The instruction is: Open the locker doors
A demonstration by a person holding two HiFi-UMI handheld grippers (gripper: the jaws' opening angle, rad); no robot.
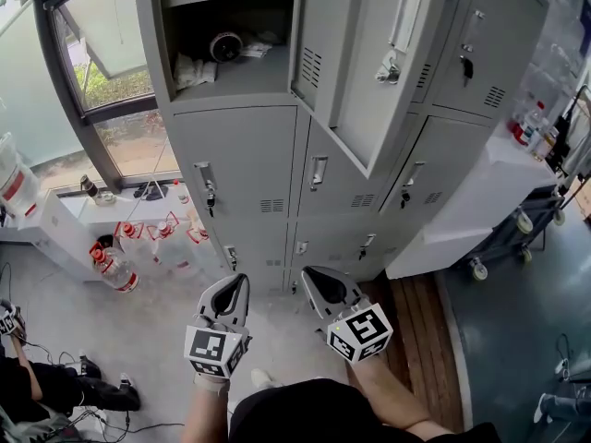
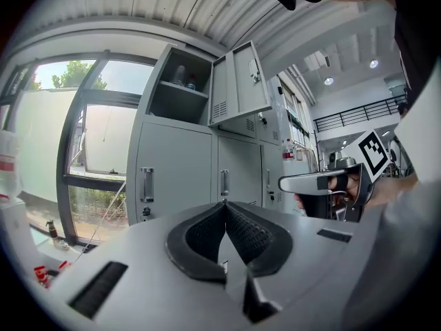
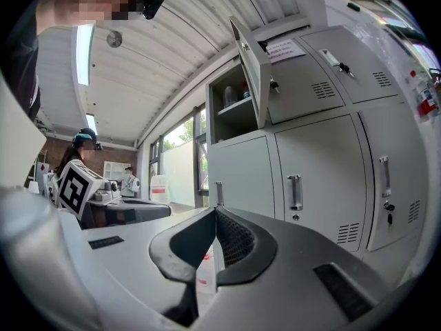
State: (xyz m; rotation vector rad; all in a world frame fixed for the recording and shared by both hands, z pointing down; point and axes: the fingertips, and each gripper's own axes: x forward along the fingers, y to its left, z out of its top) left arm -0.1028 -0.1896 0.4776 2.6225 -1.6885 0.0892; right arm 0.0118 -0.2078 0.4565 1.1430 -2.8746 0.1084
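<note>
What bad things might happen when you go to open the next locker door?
1. The open door juts out above the closed lockers, so an arm reaching for the handle below might bump it.
2. The left gripper and right gripper are both shut and empty. Unless one opens first, it may just slip off a handle.
3. Bottles stand on the floor beside the bottom lockers and might get knocked over.

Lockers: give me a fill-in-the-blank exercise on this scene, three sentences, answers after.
1. The top-left door stands ____.
2. The left tool and right tool both have jaws ____, holding nothing.
3. The bottles stand on the ____ under the window.
Answers: open; shut; floor
</note>
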